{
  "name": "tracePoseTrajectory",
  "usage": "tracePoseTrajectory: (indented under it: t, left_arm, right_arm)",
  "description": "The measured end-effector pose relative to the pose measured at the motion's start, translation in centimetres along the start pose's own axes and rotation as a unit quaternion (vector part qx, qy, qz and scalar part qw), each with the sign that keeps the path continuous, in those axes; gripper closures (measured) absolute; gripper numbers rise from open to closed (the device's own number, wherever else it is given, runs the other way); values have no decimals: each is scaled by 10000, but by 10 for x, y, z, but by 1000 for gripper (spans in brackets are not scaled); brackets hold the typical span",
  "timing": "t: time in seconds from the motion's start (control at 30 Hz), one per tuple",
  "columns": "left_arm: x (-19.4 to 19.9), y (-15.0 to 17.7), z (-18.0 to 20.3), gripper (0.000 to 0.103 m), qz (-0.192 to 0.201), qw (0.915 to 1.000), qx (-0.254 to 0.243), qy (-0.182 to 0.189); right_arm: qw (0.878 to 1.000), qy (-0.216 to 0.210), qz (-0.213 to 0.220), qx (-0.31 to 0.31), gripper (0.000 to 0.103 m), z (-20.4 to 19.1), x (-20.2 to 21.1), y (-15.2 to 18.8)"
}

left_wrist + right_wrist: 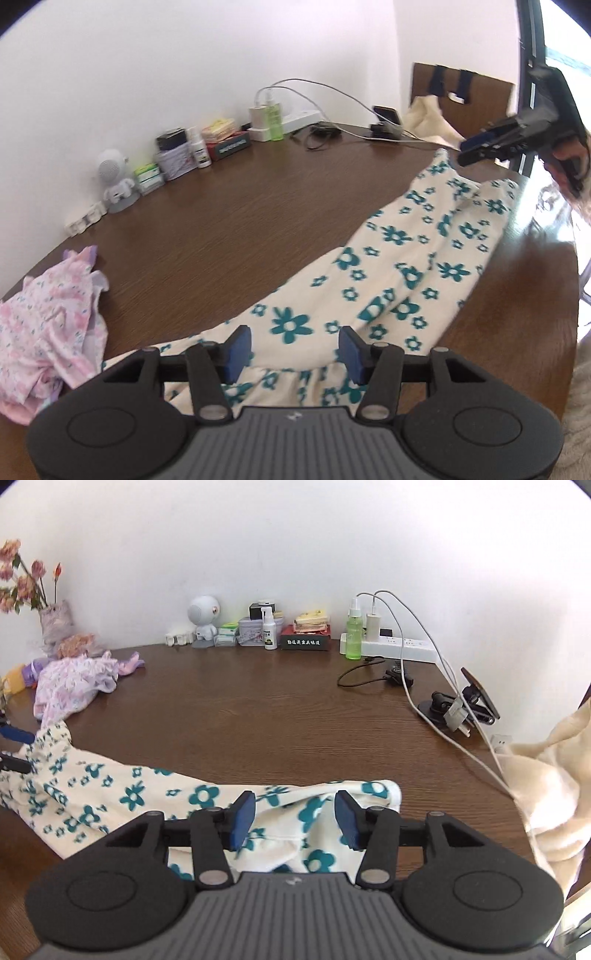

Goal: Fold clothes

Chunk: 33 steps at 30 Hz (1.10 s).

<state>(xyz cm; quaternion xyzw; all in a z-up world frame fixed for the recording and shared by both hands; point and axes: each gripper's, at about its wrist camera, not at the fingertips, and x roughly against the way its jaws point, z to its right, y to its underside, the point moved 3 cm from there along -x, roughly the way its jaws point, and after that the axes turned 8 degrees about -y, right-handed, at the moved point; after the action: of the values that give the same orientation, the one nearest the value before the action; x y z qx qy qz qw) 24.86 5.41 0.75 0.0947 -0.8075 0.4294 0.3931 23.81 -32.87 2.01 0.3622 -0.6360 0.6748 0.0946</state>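
Left wrist view: the left claw (294,350) is spread, hovering over the near end of the floral garment (399,273), which lies lengthwise across the brown tabletop (221,221). A pink garment (48,325) lies at left.

Right wrist view: the right claw (295,821) is spread above the floral garment's right end.

Your cream garment with teal flowers (399,266) lies stretched long across the near side of the brown table, mostly flat with a lengthwise crease and a gathered hem at one end. Your pink floral garment (48,325) sits crumpled in a heap, well apart from it.
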Motion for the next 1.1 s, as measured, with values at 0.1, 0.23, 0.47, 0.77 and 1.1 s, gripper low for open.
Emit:
tracePoseTrajectory:
  t: [0.1, 0.23, 0.47, 0.77, 1.1]
  left_arm:
    - [3, -6, 20, 52, 83, 9992, -372, 149]
    - [8, -14, 47, 52, 194, 9954, -867, 348]
    - [2, -12, 58, 94, 110, 9945, -1031, 113]
    - [-6, -8, 62, 95, -30, 9950, -973, -209]
    - [12, -17, 49, 67, 166, 9989, -432, 93]
  right_arm:
    - [9904, 3, -525, 1281, 55, -9, -11, -5]
    - [9469, -143, -1219, 2971, 53, -27, -31, -7]
    - [9089, -716, -1776, 3705, 68, -29, -65, -17]
    - [8964, -520, -1746, 4041, 97, -29, -61, 6]
    - [9387, -468, -923, 3287, 80, -25, -6, 3]
